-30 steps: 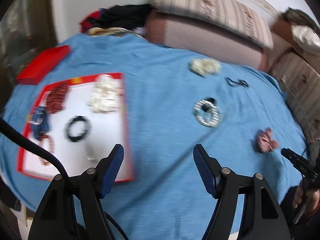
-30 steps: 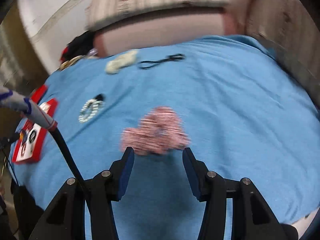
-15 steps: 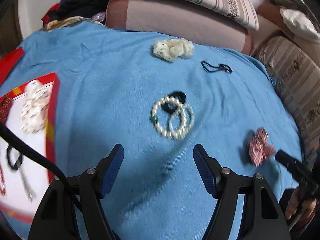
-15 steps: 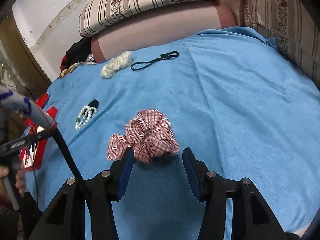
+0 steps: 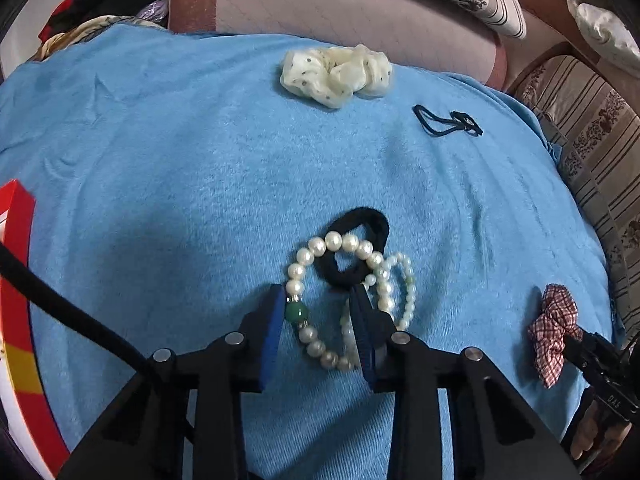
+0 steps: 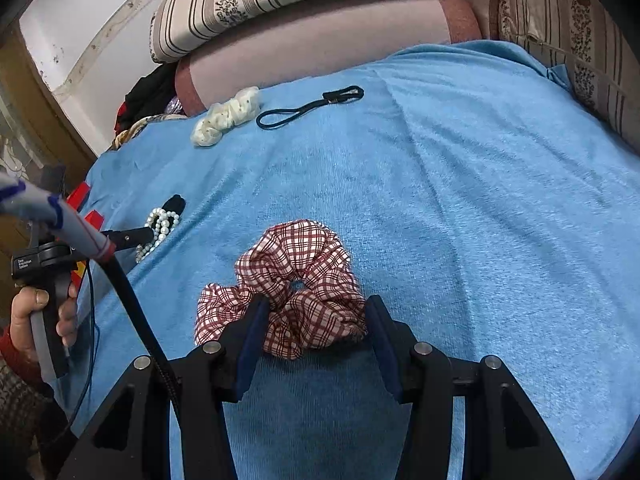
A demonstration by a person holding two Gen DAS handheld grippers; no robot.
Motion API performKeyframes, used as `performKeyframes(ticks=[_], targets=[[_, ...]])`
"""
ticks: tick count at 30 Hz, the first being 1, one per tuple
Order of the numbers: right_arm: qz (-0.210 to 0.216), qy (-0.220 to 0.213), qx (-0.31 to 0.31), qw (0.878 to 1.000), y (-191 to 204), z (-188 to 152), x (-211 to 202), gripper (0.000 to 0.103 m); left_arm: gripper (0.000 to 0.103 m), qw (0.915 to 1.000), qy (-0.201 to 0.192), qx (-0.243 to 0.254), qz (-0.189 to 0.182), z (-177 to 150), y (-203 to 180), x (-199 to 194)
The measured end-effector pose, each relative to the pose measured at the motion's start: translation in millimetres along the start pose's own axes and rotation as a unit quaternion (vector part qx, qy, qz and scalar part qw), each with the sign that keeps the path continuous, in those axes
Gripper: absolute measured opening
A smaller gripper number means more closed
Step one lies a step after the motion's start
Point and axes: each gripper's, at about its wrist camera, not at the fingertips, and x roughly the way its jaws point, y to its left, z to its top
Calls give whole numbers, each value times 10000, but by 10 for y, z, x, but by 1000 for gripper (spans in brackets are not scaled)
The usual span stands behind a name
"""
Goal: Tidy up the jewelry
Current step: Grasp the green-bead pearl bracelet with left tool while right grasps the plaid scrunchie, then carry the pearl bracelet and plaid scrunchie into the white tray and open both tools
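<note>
Our left gripper, half spread, straddles the pearl bracelet; our right gripper, spread, brackets the checked scrunchie.

Open blue blanket stretches bare across its right half and middle, while the cream scrunchie and thin black hair tie crowd its far edge and the red box blocks its left edge.

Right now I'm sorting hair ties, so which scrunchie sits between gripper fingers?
The red checked scrunchie, lying between the right hand-held gripper fingers. The cream dotted scrunchie lies far off near the cushions, untouched.
</note>
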Motion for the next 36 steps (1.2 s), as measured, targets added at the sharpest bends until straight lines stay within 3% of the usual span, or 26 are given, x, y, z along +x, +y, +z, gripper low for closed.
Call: performKeyframes(ticks=[6, 7, 8, 9, 11, 13, 16, 30, 36], targets=[[2, 66, -116, 9999, 84, -31, 89, 54, 32, 9998, -53, -58, -165, 40, 15, 52], [-20, 72, -132, 9999, 92, -36, 100, 54, 26, 9999, -54, -28, -158, 45, 4, 58], [-57, 68, -154, 9998, 101, -42, 103, 54, 13, 9999, -38, 16, -155, 35, -3, 55], [-79, 66, -172, 9998, 105, -46, 107, 54, 10, 9998, 22, 35, -175, 25, -6, 64], [-167, 63, -254, 9995, 121, -56, 112, 45, 10, 9999, 27, 56, -134, 6, -11, 39], [-257, 94, -365, 9990, 141, -61, 121, 23, 10, 10000, 14, 68, 10, -23, -9, -7], [-193, 52, -411, 9990, 153, -62, 72, 12, 10, 9997, -41, 61, 234, -94, 27, -128], [44, -616, -720, 9955, 504, -55, -567, 10, 10, 9943, -947, 310, 381, -427, -156, -1309], [246, -795, -923, 9922, 738, 3, -775, 10, 10, 9907, -1312, 169, 305, -511, -103, -1856]])
